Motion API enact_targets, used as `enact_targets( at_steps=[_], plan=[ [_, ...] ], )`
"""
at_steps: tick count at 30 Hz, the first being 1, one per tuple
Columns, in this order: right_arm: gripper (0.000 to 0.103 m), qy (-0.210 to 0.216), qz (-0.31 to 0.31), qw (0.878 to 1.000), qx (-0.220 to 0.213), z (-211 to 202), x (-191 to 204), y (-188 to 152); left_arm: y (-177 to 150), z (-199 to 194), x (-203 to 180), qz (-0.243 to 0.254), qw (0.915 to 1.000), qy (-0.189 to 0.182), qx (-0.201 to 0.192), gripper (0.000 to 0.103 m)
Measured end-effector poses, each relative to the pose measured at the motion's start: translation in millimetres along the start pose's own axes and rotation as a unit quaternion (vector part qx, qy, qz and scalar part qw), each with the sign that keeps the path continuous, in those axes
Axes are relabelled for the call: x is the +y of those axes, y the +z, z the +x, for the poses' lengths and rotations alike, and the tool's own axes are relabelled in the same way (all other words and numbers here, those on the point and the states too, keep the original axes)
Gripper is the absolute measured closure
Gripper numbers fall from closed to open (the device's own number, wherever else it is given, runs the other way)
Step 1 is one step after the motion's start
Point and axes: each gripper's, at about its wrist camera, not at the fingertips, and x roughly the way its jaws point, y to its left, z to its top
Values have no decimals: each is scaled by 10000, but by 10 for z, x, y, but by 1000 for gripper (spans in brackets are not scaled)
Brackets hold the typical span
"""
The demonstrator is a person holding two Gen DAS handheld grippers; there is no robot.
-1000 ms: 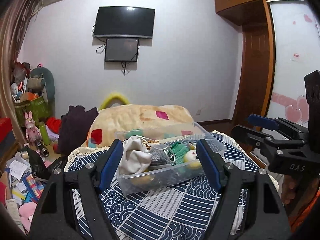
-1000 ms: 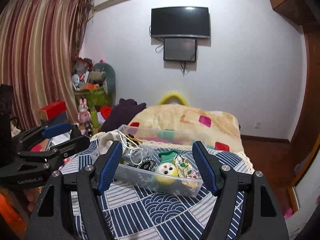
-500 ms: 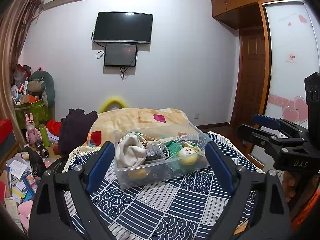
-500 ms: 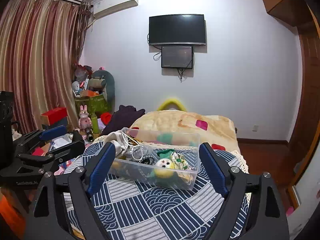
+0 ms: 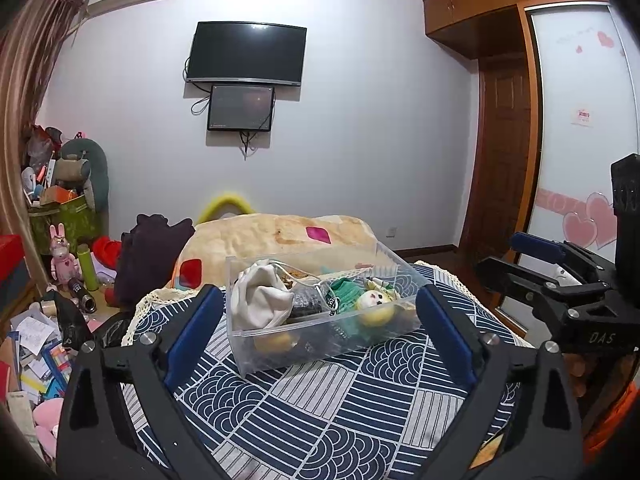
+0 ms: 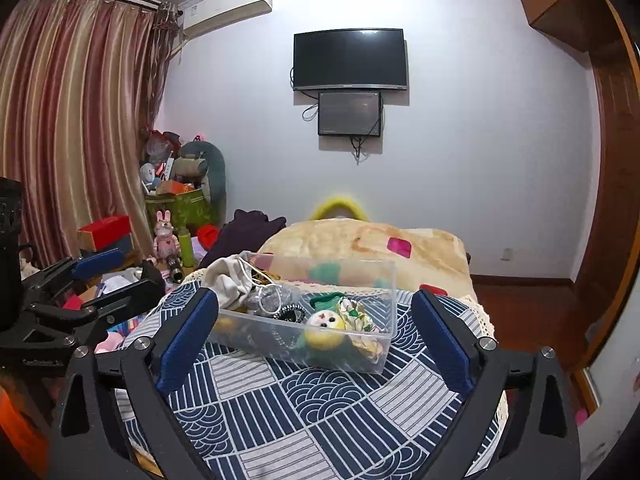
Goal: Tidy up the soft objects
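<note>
From the left wrist view, the left gripper (image 5: 318, 312) had its jaws spreading apart, gripping nothing; the clear plastic box (image 5: 320, 336) sat beyond its blue pads (image 5: 194, 332), framed between them but not touched. The box stood on the blue patterned cloth (image 5: 340, 412) of the table, holding a cream cloth bag (image 5: 260, 300) at its left end, a green knitted piece (image 5: 346, 288) in the middle and a small yellow-and-white doll (image 5: 376, 306) towards the right. The right gripper (image 5: 560, 280) showed at the right edge, well apart from the box. Behind lay a beige blanket (image 5: 280, 236) and a wall television (image 5: 246, 53). From the right wrist view, the right gripper (image 6: 314, 320) was likewise widening its jaws with nothing between the pads; the same box (image 6: 308, 320) rested just ahead on the cloth (image 6: 320, 412), bag (image 6: 228, 280) at its far left, doll (image 6: 324, 326) near the front wall. The left gripper (image 6: 96, 284) hung at the left, beside striped curtains (image 6: 72, 120).
</note>
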Motion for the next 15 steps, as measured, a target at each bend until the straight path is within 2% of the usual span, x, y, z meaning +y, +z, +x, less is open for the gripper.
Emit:
enact_targets(
  at_steps=[15],
  plan=[
    [6, 4, 5, 10000, -30, -27, -1, 0, -11, -14, 10, -52, 10000, 22, -23, 2]
  ],
)
